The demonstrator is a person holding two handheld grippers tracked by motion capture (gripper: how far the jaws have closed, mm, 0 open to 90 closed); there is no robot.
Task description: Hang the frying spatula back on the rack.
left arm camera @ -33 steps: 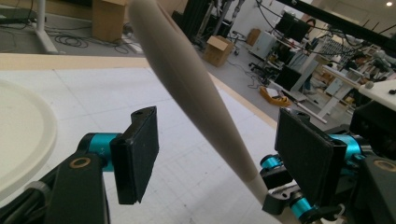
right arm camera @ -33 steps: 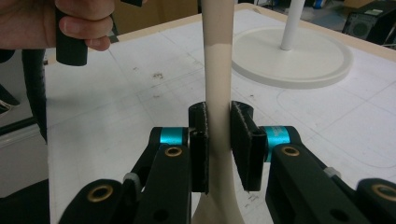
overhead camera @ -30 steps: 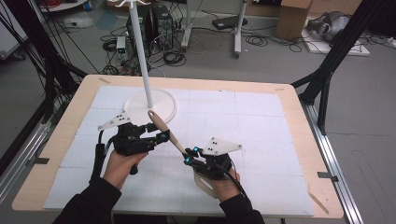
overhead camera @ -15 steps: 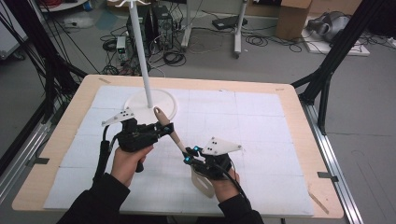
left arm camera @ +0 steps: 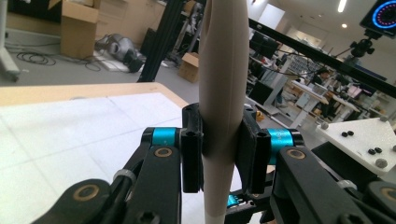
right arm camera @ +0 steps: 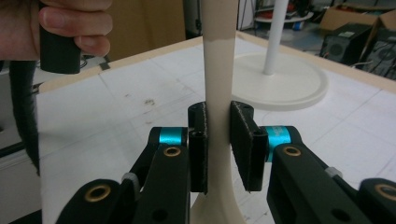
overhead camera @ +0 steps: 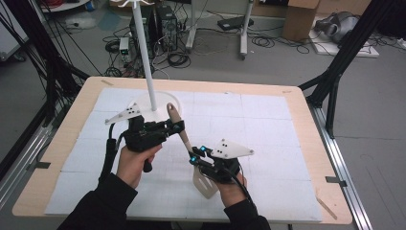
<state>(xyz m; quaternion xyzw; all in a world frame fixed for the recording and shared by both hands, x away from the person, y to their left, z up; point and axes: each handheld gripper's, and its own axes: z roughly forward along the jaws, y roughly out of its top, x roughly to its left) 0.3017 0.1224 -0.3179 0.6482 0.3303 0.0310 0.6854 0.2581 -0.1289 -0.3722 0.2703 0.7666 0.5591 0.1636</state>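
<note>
Left gripper (overhead camera: 178, 127) just closed, pinching spatula (overhead camera: 184, 139) by its tan handle; right gripper (overhead camera: 194, 158) clamped lower on the neck; blade near table (overhead camera: 297, 110); stand (overhead camera: 152, 103) behind.

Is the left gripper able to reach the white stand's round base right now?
Probably yes: the base lies just beyond the left gripper with nothing between, but that gripper is shut on the spatula handle.

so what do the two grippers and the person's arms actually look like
Both the left gripper and right gripper are black, with flat black jaws, bright blue collars and brass-coloured pivot pins. Each carries a grey three-cornered plate with dark dots on top and trails a black cable. The person wears dark long sleeves.
</note>
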